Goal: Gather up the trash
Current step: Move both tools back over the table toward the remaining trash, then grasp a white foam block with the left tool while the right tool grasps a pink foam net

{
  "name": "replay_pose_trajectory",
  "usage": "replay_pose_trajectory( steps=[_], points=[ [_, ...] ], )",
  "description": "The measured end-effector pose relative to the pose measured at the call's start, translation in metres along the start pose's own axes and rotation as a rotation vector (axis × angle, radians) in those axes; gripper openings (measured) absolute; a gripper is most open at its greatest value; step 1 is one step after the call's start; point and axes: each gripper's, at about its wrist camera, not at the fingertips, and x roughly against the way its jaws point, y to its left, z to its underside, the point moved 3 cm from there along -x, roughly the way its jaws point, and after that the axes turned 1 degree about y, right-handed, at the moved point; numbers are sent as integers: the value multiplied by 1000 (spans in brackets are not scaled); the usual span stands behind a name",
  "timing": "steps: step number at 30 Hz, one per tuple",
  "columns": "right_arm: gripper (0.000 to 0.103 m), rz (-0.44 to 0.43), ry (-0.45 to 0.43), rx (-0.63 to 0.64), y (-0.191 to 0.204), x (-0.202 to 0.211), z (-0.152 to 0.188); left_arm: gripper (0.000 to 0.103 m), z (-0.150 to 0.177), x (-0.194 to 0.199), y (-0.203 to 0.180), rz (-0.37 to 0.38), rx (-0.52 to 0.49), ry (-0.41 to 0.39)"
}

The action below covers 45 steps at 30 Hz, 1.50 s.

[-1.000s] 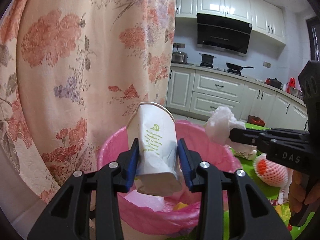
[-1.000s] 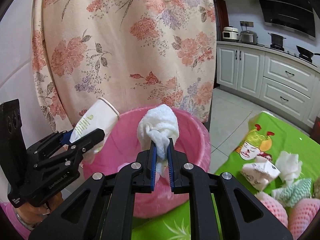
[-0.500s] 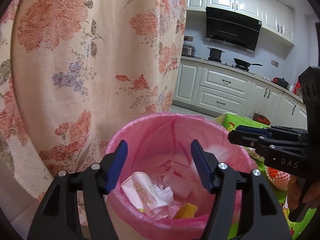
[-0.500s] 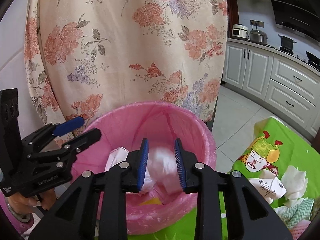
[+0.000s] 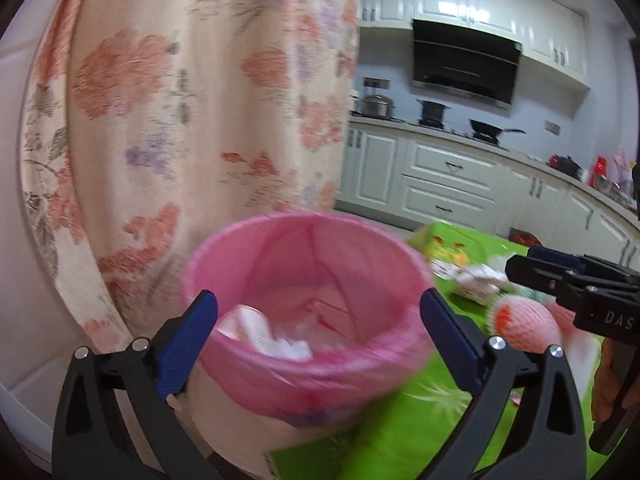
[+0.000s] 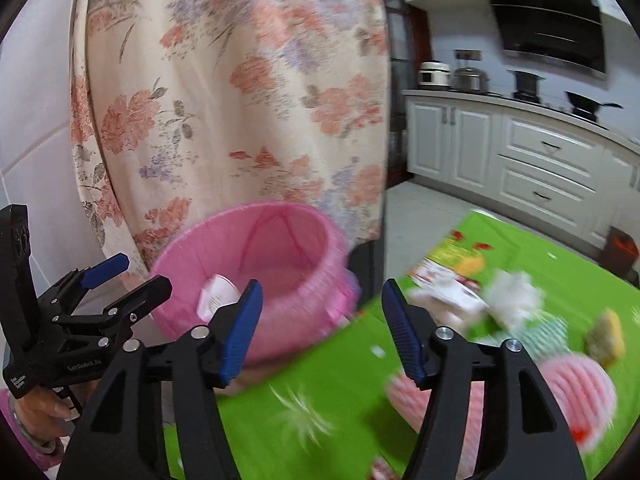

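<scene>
A trash bin with a pink liner stands at the edge of the green table; it also shows in the right wrist view. A white paper cup and white tissue lie inside it. My left gripper is open and empty, just in front of the bin. My right gripper is open and empty, right of the bin over the green cloth. More trash lies on the table: crumpled white tissue, a flattened paper cup and pink foam fruit nets.
A floral curtain hangs right behind the bin. White kitchen cabinets and a stove with pots stand far behind. A yellow sponge-like piece and a green-striped cloth lie on the table at the right.
Both grippers opened and dropped the paper cup and the tissue into the bin. Both then pulled back from it, the right gripper swinging right toward the table.
</scene>
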Motion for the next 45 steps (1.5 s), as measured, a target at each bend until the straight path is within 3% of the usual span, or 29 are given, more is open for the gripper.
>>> replay_pose_trajectory(
  steps=[13,24,31,38,45],
  points=[
    [65,210,-11,-125,-95,83,56,98,38,-4,-125,183,-97,69],
    [65,324,-11,-249,-152,124,96,98,60,-5,-192,306,-191,98],
    [65,366,-15,-281,-174,138,111,98,74,-15,-244,381,-277,106],
    [65,383,-18,-337,-198,145,120,94,85,-22,-283,411,-393,140],
    [65,375,-12,-365,-205,136,124,82,94,-37,-296,429,-451,224]
  ],
)
